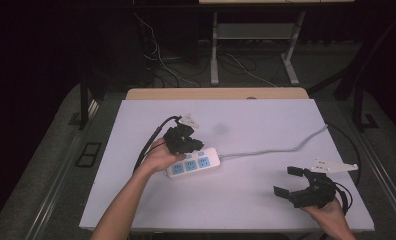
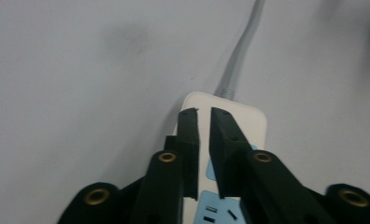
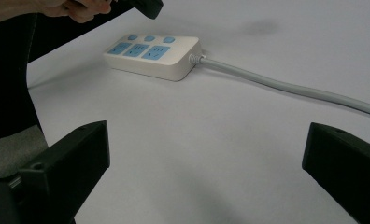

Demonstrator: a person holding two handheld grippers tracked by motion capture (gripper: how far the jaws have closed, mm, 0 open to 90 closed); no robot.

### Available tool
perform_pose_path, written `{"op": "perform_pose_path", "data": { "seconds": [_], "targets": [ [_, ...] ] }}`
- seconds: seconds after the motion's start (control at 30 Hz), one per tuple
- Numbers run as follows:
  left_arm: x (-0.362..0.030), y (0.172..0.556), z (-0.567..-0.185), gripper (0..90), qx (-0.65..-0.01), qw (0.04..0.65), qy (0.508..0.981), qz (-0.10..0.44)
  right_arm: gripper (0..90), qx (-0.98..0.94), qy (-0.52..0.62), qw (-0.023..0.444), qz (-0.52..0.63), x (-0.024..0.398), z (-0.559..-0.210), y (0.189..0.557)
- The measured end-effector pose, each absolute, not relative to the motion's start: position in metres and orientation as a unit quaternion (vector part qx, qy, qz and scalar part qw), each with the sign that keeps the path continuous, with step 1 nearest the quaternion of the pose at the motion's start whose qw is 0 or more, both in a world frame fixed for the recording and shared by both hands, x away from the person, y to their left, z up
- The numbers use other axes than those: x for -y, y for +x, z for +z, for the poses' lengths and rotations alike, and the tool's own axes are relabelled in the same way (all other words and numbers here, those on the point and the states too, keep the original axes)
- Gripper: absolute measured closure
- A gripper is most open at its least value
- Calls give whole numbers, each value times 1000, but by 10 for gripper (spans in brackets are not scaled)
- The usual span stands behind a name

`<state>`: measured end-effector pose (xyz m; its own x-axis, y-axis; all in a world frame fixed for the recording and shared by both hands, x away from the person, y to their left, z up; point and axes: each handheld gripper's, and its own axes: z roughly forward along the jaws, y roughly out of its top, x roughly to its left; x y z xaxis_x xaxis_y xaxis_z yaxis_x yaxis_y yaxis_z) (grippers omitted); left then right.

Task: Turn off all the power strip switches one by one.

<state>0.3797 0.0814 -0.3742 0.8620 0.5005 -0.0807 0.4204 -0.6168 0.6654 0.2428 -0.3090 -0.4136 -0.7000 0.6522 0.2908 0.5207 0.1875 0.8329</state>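
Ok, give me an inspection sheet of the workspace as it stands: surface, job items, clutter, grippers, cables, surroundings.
Surface: white table top, with a faint grey smudge behind the strip.
Job's things: white power strip with three blue sockets and blue buttons, lying flat, nothing plugged in.
Clutter: nothing seen.
Grippers: left gripper above the strip's button row, jaws nearly together with a thin gap and nothing between them; right gripper near the table's front right corner, jaws wide apart, empty, well away from the strip.
Cables: the strip's grey cord runs right across the table to its edge; black gripper cables trail from each hand.
Surroundings: dark room, metal frame legs and loose floor wiring behind the table.
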Motion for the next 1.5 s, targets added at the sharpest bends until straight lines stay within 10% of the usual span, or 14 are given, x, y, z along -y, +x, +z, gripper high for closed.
{"op": "perform_pose_path", "data": {
  "seconds": [0.1, 0.5, 1.5],
  "targets": [
    [-86, 374, -369, 719, -257, 361, 894, 65, 7, -768, 382, 64, 510, 309, -414, 243],
    [-115, 356, -365, 0, -295, 384, 873, 55, 7, -768, 382, 63, 511, 308, -414, 243],
    [-166, 287, -398, 0, -347, 458, 815, 79, 7, -772, 379, 59, 507, 305, -414, 241]
  ]
}}
